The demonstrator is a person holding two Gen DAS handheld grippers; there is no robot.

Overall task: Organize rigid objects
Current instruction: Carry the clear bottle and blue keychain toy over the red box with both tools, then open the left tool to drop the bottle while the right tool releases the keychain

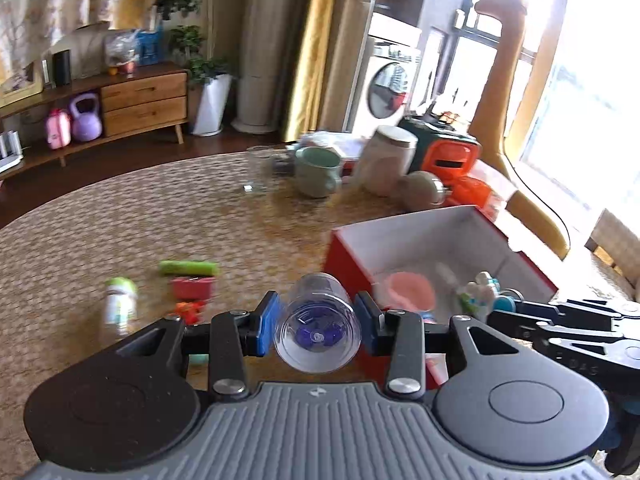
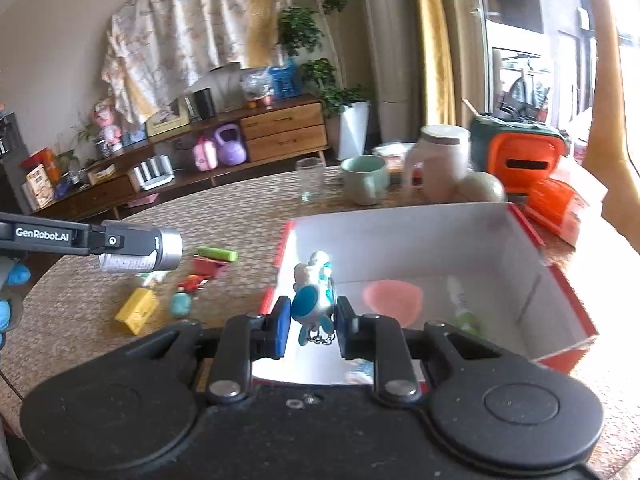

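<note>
Both hand-held grippers are loaded as I look down their fingers. Left hand-held gripper [image 1: 317, 322] has its blue pads pressed against the sides of a clear plastic jar [image 1: 318, 320] with purple bits inside, lying sideways between the fingers, above the near left corner of the red box [image 1: 348, 256]. Right hand-held gripper [image 2: 310, 322] is nearly closed on a small white-and-blue toy figure [image 2: 314, 300] with a little chain hanging under it, held over the box's near edge.

As for progress, I judge the sorting partly done. The box, white inside, already holds a pink bowl [image 2: 394, 300] and a small bottle with a green label [image 2: 460, 304]. Left on the worktop [image 1: 160, 208] are a green stick [image 1: 188, 268], a red tray [image 1: 192, 288], a small white bottle [image 1: 120, 304], a yellow block [image 2: 138, 310] and a teal lump [image 2: 181, 304]. Mugs and jars farther back look like bystanders, though I cannot be sure.

Both hand-held grippers tilt moderately downward toward the box, side by side, the right one's fingers showing at the right of the left view. A blue-gloved hand [image 2: 12, 292] shows behind the left one.
</note>
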